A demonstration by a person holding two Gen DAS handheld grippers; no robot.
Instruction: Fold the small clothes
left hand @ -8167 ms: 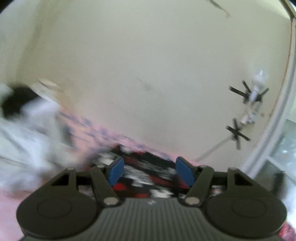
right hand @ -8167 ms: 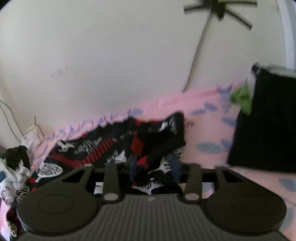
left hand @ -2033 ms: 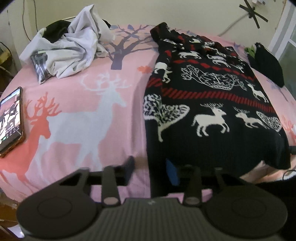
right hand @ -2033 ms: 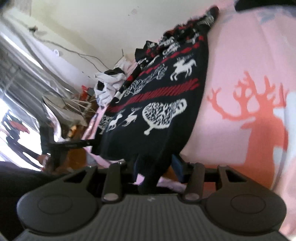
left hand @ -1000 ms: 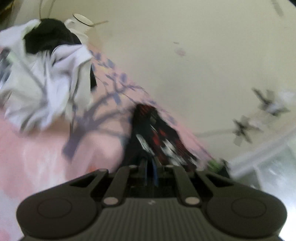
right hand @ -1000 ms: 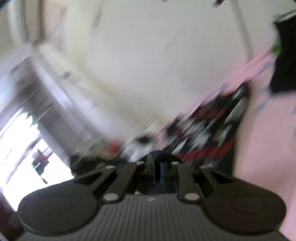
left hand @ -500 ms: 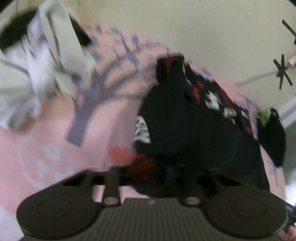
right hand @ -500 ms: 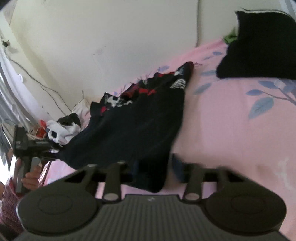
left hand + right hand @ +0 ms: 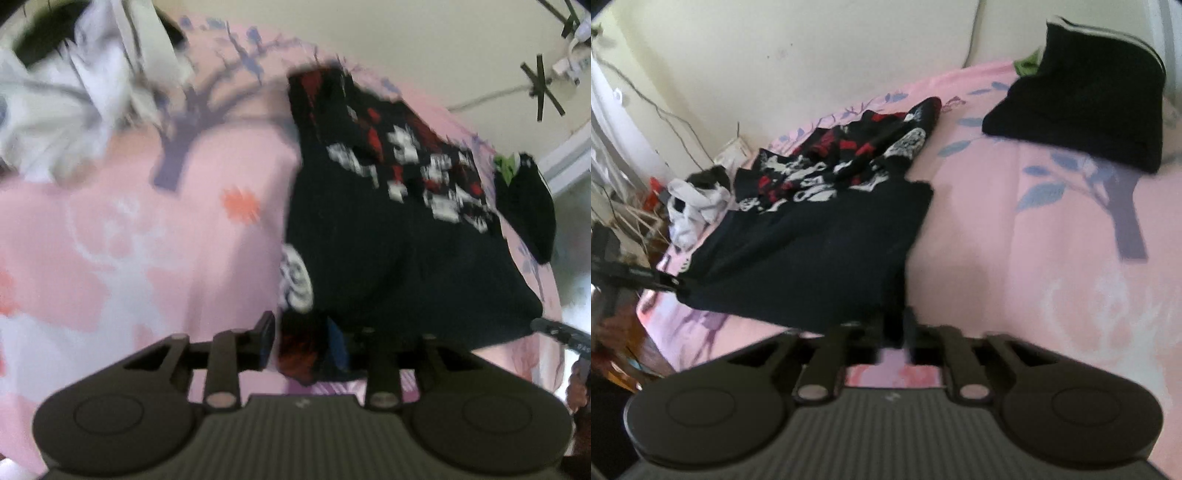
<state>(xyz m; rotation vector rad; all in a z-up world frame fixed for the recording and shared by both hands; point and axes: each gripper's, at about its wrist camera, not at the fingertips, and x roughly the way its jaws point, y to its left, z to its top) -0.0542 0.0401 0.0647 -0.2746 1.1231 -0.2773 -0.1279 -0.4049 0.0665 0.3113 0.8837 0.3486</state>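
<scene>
Holding, left: my left gripper (image 9: 303,341) has its fingers set apart with the near left corner of the sweater (image 9: 388,258) between them; through the blur I cannot tell whether they actually pinch the cloth.

Holding, right: my right gripper (image 9: 897,328) has its fingers pressed close on the sweater's (image 9: 812,258) near right corner, a thin dark edge caught between them.

Sweater's place: it lies on the pink bedspread (image 9: 147,240), plain black side up over the near half, the red-and-white pattern showing only in the bunched far part toward the wall.

Key relation: the garment runs straight away from both sets of fingers, its long axis pointing at the wall, and the held edge spans the gap between my two grippers. Neither hand is clearly nearer; each sits at its own corner, and the left tool's tip (image 9: 665,282) shows in the right view at the opposite corner.

My read: the fold looks half laid, and the next move depends on setting this edge down square to that axis before letting go.

Risk: uneven release would skew the hem.

Farther left: a heap of white clothes (image 9: 81,92) lies well apart.

Farther right: a black folded garment (image 9: 1082,103) sits near the wall.
</scene>
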